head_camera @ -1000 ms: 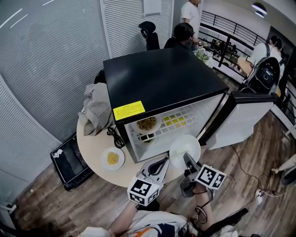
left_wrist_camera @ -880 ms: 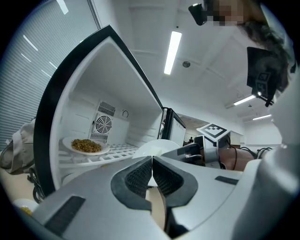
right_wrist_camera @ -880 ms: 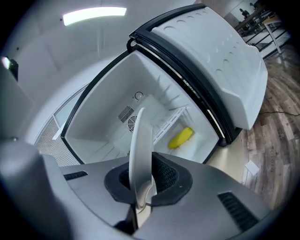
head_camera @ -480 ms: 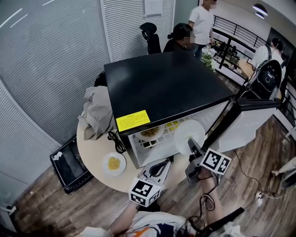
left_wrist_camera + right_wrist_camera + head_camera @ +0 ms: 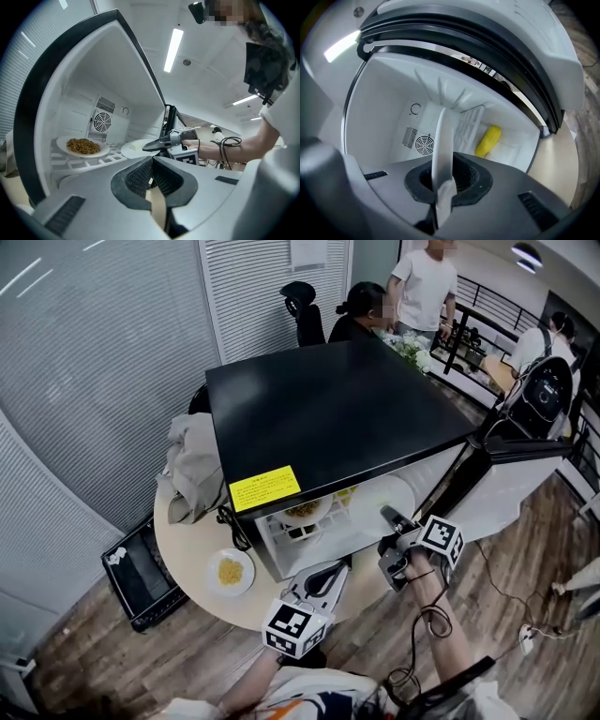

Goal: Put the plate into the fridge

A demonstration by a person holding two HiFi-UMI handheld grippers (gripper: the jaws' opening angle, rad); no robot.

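Plate (image 5: 380, 504) is clamped by its near rim in the right gripper (image 5: 389, 515), jaws pinched tight on the edge. In the right gripper view it shows edge-on btwn the pads. It sits at the mouth of the open fridge (image 5: 328, 409), roughly level, above the wire shelf (image 5: 108, 159), just right of the plate of food (image 5: 83, 146) already inside.

Step in hand, as I read it: the insertion itself, w/ set-down not yet done.

Left gripper (image 5: 328, 573) hangs low in front of the fridge, jaws together, nothing in them (no job in this step).

Next move prob. calls for:
- going deeper over the shelf
- keeping it flat & clear of the food plate
- lowering till it rests
- opening the jaws, then backing straight out w/o dragging the rim
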